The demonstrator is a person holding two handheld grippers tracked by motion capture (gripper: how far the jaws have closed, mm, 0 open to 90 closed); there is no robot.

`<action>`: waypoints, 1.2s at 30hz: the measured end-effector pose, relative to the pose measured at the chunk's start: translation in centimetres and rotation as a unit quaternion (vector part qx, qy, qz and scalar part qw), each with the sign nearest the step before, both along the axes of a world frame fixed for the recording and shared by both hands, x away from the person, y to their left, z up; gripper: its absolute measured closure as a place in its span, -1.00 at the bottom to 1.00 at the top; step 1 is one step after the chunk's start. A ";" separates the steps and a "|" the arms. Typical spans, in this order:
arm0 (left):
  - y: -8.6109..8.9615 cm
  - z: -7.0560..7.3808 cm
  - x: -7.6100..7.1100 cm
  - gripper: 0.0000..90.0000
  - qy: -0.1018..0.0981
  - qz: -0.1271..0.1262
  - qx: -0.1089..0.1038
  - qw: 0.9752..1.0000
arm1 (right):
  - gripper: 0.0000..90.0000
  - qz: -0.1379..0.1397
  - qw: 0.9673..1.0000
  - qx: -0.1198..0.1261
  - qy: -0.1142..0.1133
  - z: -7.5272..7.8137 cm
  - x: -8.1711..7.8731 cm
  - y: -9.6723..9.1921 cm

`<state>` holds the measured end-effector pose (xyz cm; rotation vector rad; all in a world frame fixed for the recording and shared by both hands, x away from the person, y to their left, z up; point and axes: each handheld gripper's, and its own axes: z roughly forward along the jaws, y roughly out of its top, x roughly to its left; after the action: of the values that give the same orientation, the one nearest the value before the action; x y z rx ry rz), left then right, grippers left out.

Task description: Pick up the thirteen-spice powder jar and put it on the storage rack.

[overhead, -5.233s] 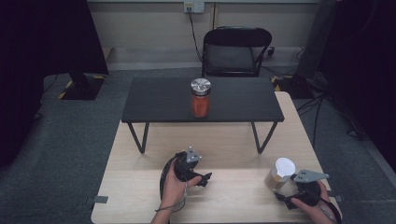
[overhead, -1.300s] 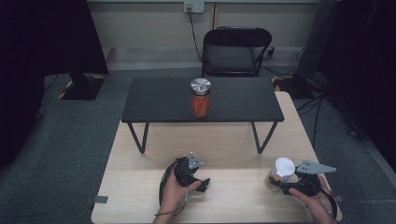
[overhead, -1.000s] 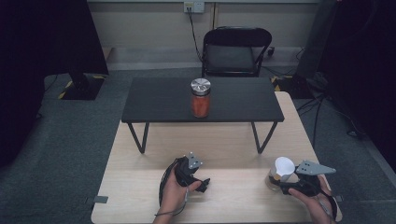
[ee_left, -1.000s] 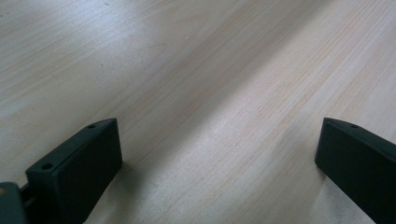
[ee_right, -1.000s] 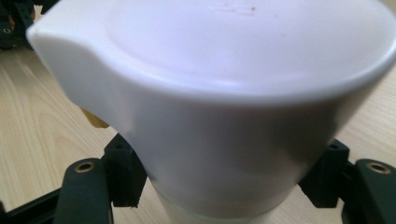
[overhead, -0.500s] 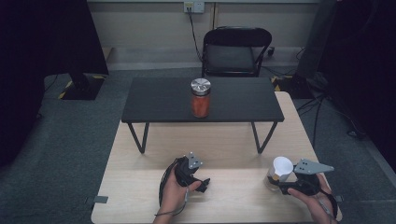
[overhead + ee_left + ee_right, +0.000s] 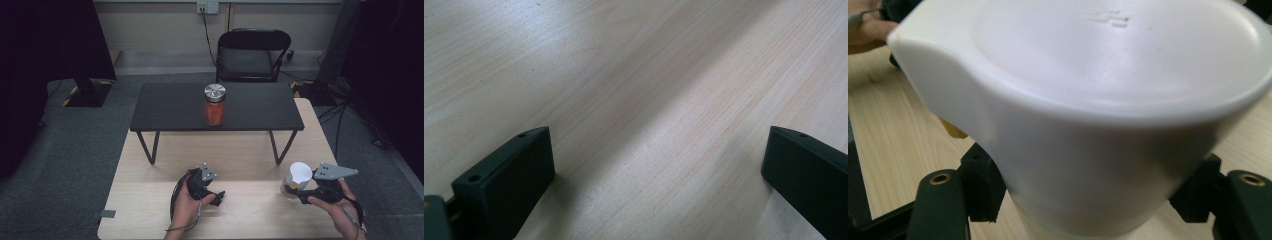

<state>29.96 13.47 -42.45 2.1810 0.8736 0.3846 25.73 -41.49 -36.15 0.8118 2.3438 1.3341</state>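
A small clear container with a white lid (image 7: 299,173) hangs tilted just above the light wooden table (image 7: 250,210) at the front right. My right gripper (image 7: 295,189) is shut on its body below the lid. In the right gripper view the white lid (image 7: 1088,75) looms large, and both jaws press the container's sides under it; something yellow (image 7: 952,129) peeks out at the left. My left gripper (image 7: 218,197) rests on the tabletop at front centre. In the left gripper view its jaws stand wide apart, with bare wood (image 7: 659,130) between them.
A low black table (image 7: 170,107) stands on the wooden one, farther back. On it is a jar of orange contents with a metal lid (image 7: 215,105). A black folding chair (image 7: 250,55) stands behind, and dark stands line both sides of the room.
My right gripper has risen a little with the white-lidded container, whose lid now tips more toward the left. The left gripper has stayed where it was.
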 end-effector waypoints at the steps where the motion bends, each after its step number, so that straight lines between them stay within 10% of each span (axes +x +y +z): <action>1: 0.0 0.0 0.0 -1.00 0.000 0.000 0.000 1.000 | -0.32 0.002 1.000 0.001 0.000 0.2 0.1 0.0; 36: 0.0 0.0 0.0 -1.00 0.000 0.000 0.000 1.000 | -0.32 0.067 0.998 -0.002 -0.013 7.6 3.5 3.9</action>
<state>29.97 13.48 -42.45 2.1813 0.8731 0.3847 29.27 -37.54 -28.55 0.6418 2.4154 1.3844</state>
